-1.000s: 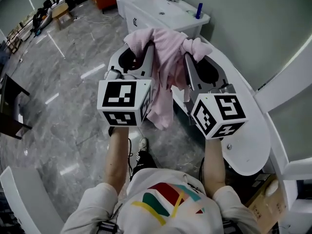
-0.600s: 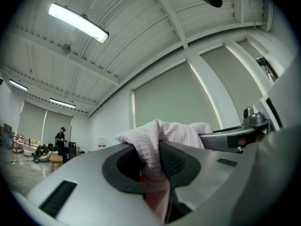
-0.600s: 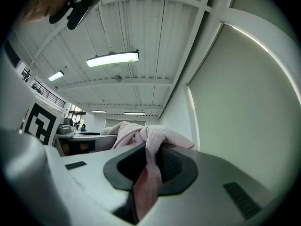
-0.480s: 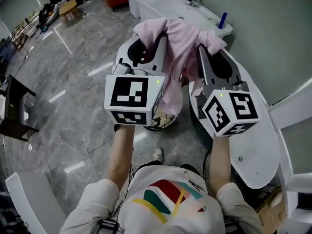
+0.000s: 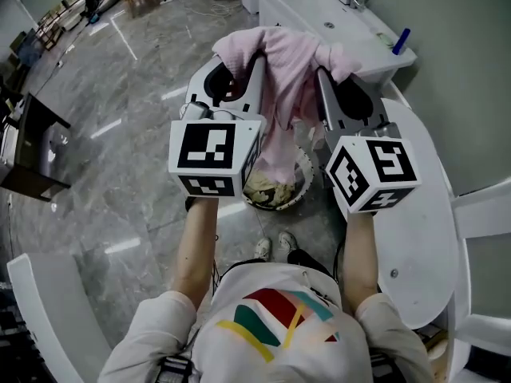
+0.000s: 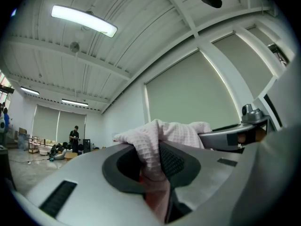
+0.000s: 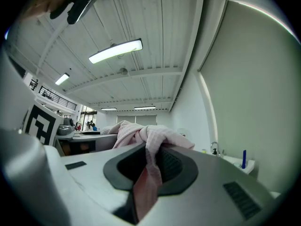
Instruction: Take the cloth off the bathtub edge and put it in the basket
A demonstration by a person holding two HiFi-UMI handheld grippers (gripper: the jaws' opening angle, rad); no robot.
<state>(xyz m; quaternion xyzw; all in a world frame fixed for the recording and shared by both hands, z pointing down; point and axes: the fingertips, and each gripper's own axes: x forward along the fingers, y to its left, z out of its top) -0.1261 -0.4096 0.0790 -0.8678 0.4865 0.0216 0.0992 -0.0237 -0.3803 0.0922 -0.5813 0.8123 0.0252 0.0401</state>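
Note:
A pink waffle cloth is stretched between my two grippers and hangs down in a long fold. My left gripper is shut on its left end, the right gripper on its right end. The hanging end dangles over a round woven basket on the floor below, which has crumpled pale fabric in it. In the left gripper view the cloth is pinched between the pads of my left gripper. In the right gripper view the cloth drapes through the shut right gripper.
The white bathtub curves along the right, with a wall beyond it. A white sink counter with a tap and a blue bottle stands at the top. Grey marble floor spreads to the left. The person's feet are just below the basket.
Both grippers have carried the cloth away from the tub toward the floor side. The basket has come into view and now lies under the hanging cloth. Both grips are unchanged.

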